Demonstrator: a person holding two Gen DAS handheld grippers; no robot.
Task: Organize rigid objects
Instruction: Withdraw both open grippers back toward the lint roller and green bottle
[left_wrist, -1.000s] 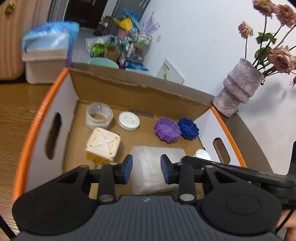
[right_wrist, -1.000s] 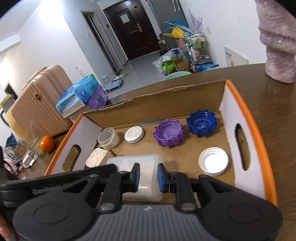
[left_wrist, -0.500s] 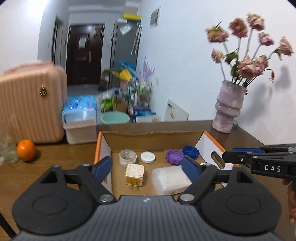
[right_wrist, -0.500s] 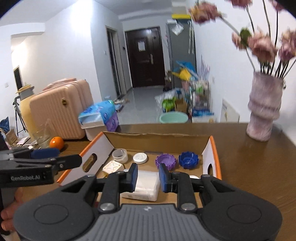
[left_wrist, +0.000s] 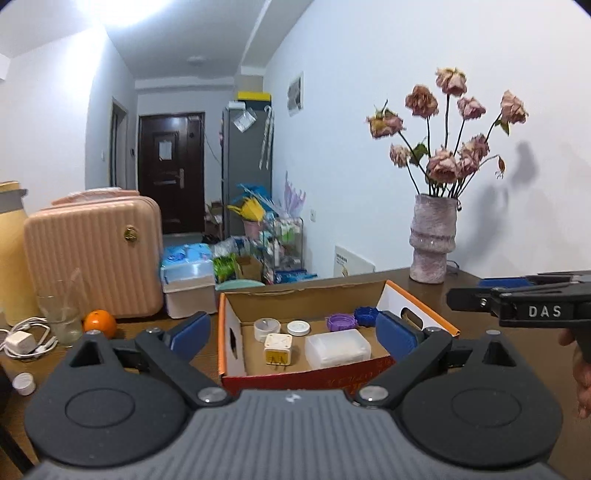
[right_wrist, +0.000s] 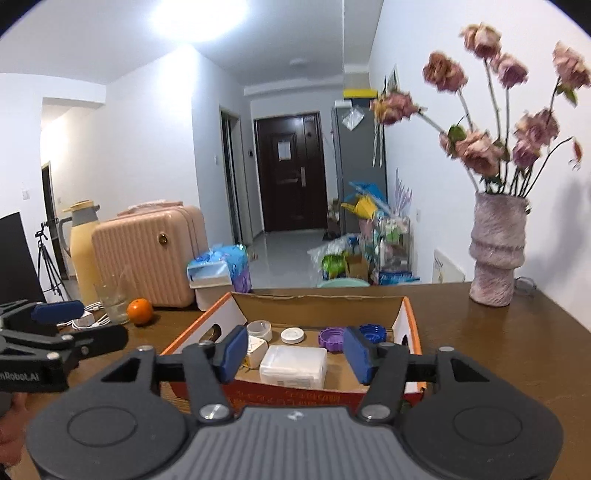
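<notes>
The translucent plastic case (left_wrist: 338, 347) is being left lying in the cardboard box (left_wrist: 303, 378) on the worktop (right_wrist: 517, 354), presumably sorted, while the left claw (left_wrist: 293, 332) and right claw (right_wrist: 291, 349), both empty, have just been opening.

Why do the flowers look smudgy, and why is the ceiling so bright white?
Right wrist view: the flowers look streaky from motion blur, and the ceiling light glares to pure white. Left wrist view: the flowers look sharper and throw shadows on the wall; the top left corner glares, and the walls bend at the edges.
</notes>
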